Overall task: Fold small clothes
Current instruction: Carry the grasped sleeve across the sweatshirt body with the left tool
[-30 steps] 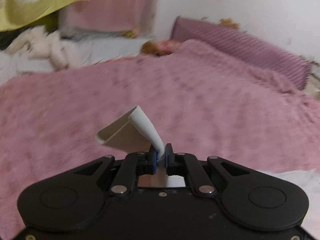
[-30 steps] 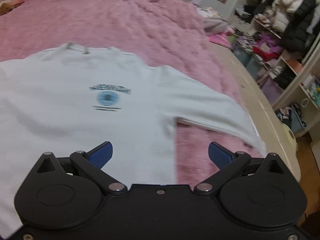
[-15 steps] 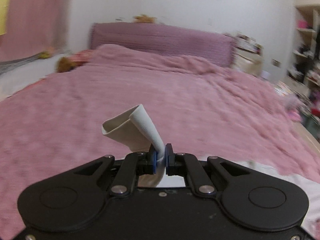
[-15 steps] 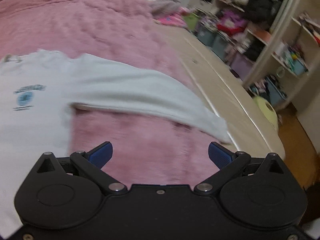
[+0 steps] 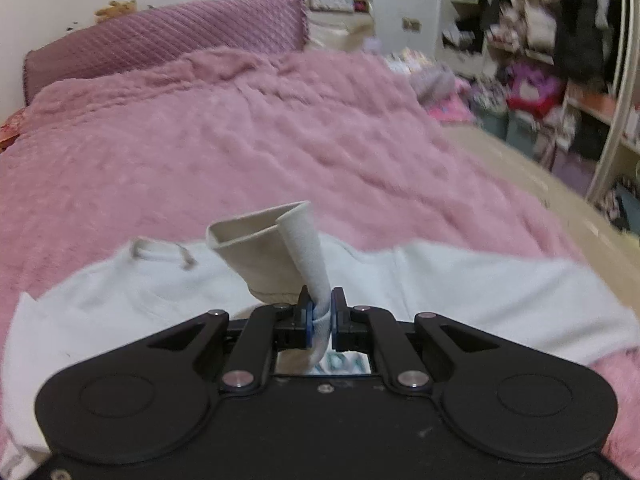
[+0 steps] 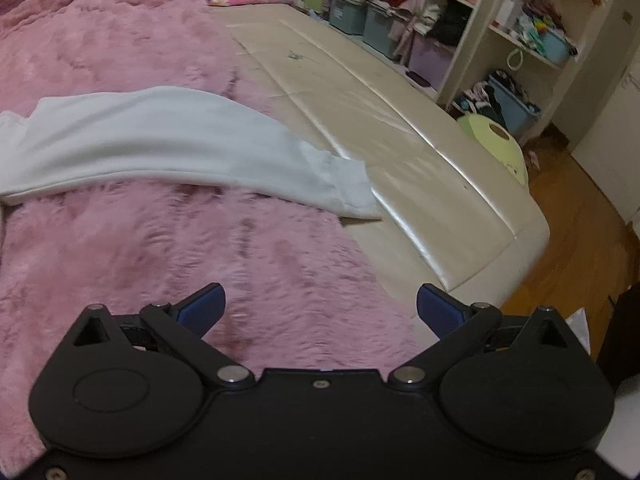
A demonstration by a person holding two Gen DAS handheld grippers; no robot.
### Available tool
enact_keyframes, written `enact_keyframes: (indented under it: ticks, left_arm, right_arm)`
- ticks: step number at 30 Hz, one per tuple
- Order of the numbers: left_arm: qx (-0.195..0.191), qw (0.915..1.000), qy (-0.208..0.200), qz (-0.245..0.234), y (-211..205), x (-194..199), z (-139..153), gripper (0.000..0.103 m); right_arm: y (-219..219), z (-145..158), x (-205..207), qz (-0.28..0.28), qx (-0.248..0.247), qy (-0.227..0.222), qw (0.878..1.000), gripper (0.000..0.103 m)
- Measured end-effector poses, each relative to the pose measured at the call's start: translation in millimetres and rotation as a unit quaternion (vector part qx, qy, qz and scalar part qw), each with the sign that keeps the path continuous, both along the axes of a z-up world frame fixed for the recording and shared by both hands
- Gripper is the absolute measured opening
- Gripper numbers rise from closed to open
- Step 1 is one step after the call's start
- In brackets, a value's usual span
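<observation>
A white long-sleeved shirt [image 5: 460,292] lies flat on the pink fluffy blanket [image 5: 240,152], collar [image 5: 160,250] toward the headboard. My left gripper [image 5: 320,312] is shut on the ribbed cuff [image 5: 304,252] of one sleeve, which stands up above the shirt's body. In the right wrist view the other sleeve [image 6: 168,140] stretches across the blanket [image 6: 200,260], its cuff [image 6: 348,188] resting on the cream bed edge [image 6: 400,140]. My right gripper [image 6: 320,312] is open above the blanket, nearer than that sleeve, holding nothing.
A purple headboard cushion [image 5: 168,36] closes the far end of the bed. Shelves with bins and clothes [image 6: 500,28] stand past the bed's right side, over a wooden floor [image 6: 568,220]. A light green round object [image 6: 492,140] sits beside the bed.
My left gripper swung right with the cuff and now hangs over the shirt's body. My right gripper moved right, from the shirt's chest print toward the outstretched sleeve and bed edge, staying open.
</observation>
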State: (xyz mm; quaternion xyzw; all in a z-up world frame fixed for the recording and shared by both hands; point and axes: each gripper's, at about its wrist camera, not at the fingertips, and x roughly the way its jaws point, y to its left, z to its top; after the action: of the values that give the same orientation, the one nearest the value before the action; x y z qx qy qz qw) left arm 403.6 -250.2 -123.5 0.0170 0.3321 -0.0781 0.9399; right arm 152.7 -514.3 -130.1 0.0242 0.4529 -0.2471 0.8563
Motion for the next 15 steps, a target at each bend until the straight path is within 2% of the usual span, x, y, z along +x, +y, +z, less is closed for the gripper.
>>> enact_keyframes:
  ticks: [4, 8, 12, 13, 14, 15]
  left_arm:
    - [0.009, 0.9990, 0.041, -0.016, -18.3, 5.9, -24.8, 0.008]
    - [0.032, 0.9978, 0.046, -0.037, -43.5, -9.4, -41.3, 0.008]
    - [0.056, 0.9942, 0.045, -0.081, -58.5, -22.3, -47.0, 0.010]
    - [0.050, 0.9917, 0.060, -0.102, -61.2, -21.6, -50.9, 0.013]
    - [0.048, 0.9894, 0.073, -0.116, -63.6, -22.3, -54.7, 0.022]
    - [0.045, 0.9865, 0.085, -0.132, -64.5, -23.0, -58.6, 0.036]
  right_arm:
    - [-11.8, -5.1, -3.5, -0.005, 0.011, -0.004, 1.000, 0.100]
    - [-16.6, -10.6, -3.7, -0.005, 0.020, -0.007, 1.000, 0.100]
    - [-15.1, -13.2, -5.8, -0.004, 0.027, -0.007, 1.000, 0.100]
    - [-14.7, -14.2, -5.8, -0.004, 0.028, -0.006, 1.000, 0.100]
    - [-14.1, -14.9, -5.8, -0.004, 0.028, -0.004, 1.000, 0.100]
    - [-13.5, -15.5, -5.7, -0.004, 0.028, -0.002, 1.000, 0.100]
